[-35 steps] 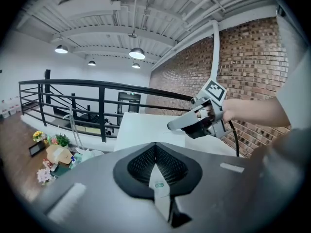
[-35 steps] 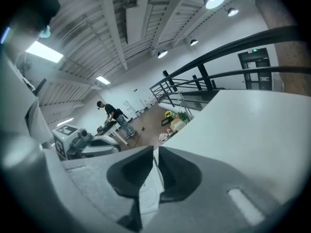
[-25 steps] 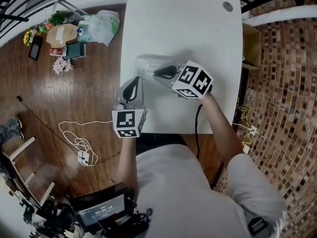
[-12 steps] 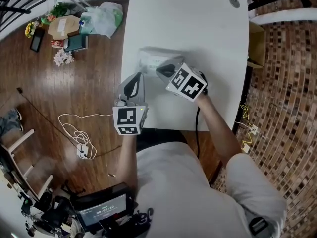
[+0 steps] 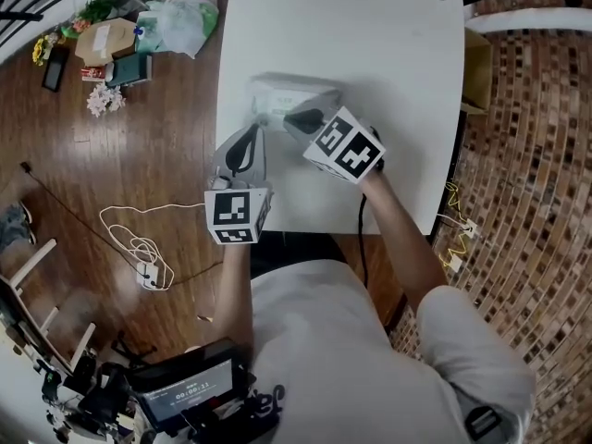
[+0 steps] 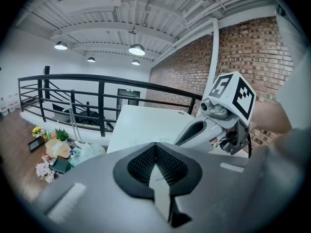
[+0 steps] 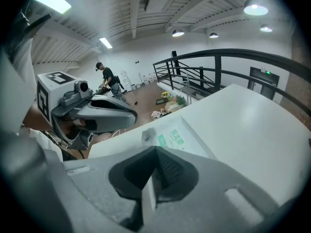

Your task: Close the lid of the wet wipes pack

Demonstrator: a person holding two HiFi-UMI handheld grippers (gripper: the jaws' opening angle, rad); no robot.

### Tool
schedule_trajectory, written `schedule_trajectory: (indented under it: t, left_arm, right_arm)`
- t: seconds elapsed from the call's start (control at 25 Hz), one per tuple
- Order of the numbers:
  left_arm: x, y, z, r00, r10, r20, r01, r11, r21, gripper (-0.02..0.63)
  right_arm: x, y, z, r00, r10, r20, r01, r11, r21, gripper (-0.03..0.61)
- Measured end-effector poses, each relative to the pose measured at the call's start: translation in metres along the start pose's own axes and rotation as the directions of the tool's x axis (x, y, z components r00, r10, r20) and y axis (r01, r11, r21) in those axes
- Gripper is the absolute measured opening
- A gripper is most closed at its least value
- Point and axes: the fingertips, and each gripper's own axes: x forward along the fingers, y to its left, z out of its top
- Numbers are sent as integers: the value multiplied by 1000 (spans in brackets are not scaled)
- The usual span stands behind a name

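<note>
**Head view:** The right gripper (image 5: 289,118), jaws clenched together on nothing, has tipped more steeply and sunk lower than a second ago. Its tip now sits over the flat white wet wipes pack with green print (image 5: 277,89); whether it touches cannot be told. The pack lies on the white rectangular table (image 5: 370,44), near the table's left edge. The left gripper (image 5: 252,132), jaws likewise pressed together and empty, hangs just beside the pack at that edge, much where it was. To the left is a brown wooden floor (image 5: 139,146). On it lie a coil of white cable (image 5: 139,248), a cardboard box (image 5: 106,40) and a pale plastic bag (image 5: 180,26).

**Left gripper view:** Beyond the closed jaws the white tabletop runs toward a black metal railing (image 6: 97,81). A red brick wall (image 6: 243,47) rises at the right, and round ceiling lamps (image 6: 136,49) hang above.

**Right gripper view:** The pack's green labels show just past the shut jaws, on the table. Far off, a person (image 7: 108,79) stands in the white hall.
</note>
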Motion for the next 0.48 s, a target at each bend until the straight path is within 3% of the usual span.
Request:
schedule_trajectory:
  t: [0.12,0.28,0.48]
  left_arm:
    - [-2,1,4,1000,-7,9,7,1000,2,15]
    - [-19,0,26,998,-36,43,35,999,25,15]
    - [-54,-6,74,988,-112,110,107,993,56,15]
  right_arm:
    - [-1,5,1,1000,-28,2,28,999,-22,-9]
    - [-23,17,16,991,-85,104,85,996,2,-9]
    - [-77,40,42,937,-229,265,191,968,161,-9]
